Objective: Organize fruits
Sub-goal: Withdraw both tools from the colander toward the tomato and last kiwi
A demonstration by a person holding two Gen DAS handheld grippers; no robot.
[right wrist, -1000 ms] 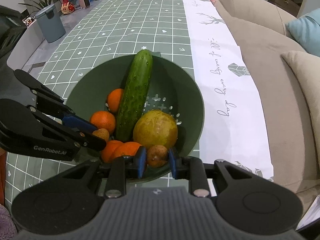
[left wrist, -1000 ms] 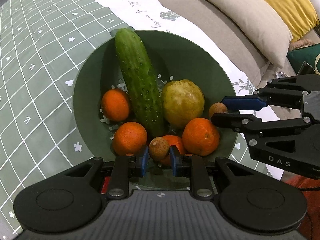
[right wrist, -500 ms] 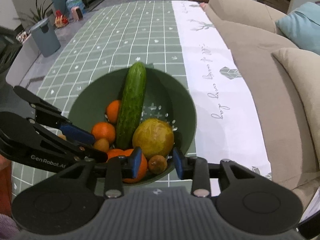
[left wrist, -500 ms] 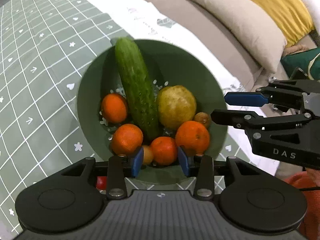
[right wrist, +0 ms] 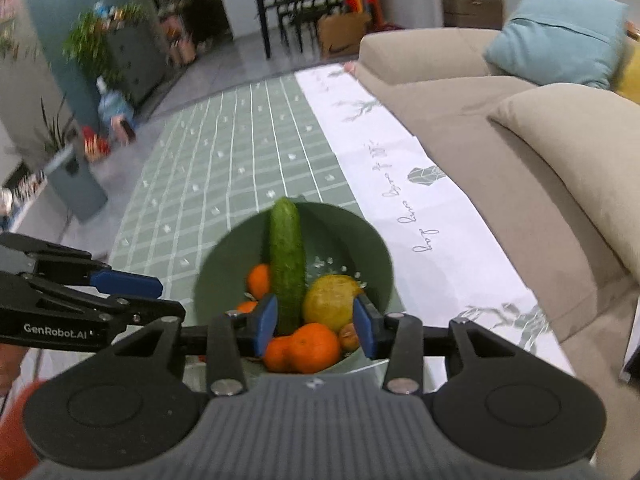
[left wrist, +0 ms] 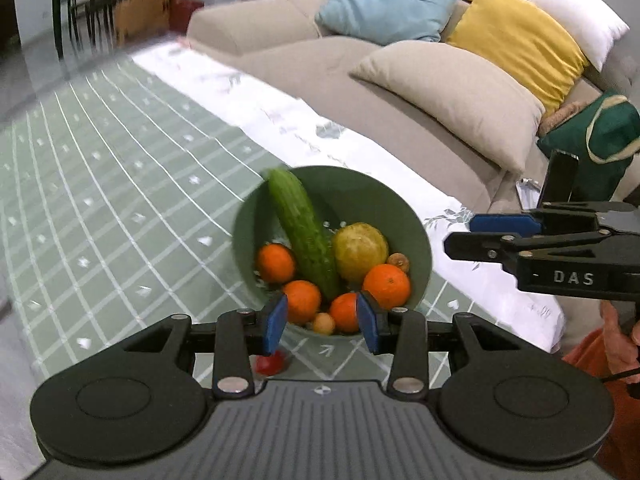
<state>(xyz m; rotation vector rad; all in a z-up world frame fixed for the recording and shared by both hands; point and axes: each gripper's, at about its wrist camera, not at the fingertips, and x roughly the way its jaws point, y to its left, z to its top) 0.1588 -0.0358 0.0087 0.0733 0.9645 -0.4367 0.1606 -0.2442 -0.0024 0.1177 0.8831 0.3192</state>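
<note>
Both my grippers hang above the near side of the bowl (left wrist: 416, 236), and both are empty. The left gripper (left wrist: 322, 323) has its jaws apart with nothing between them; the right gripper (right wrist: 315, 325) likewise stands wide, and I see its side profile at the right edge of the left view.

The bowl sits on the green checked cloth (left wrist: 120, 208) near the table's sofa-side edge, where the white strip (right wrist: 400, 184) runs. In it the cucumber (left wrist: 304, 236) leans against the far rim, with the yellow fruit (left wrist: 360, 246) beside it, oranges (left wrist: 387, 285) around, and two small brown fruits, one (left wrist: 398, 262) by the right wall, one (left wrist: 323, 323) at the near rim.

Everything I can see seems to be in the bowl, except a red thing (left wrist: 271, 362) on the cloth just under my left fingers; I cannot tell what it is. If it is fruit, I judge it is next: I would drop the left gripper straight down, straddle it, and close gently so it does not roll.
</note>
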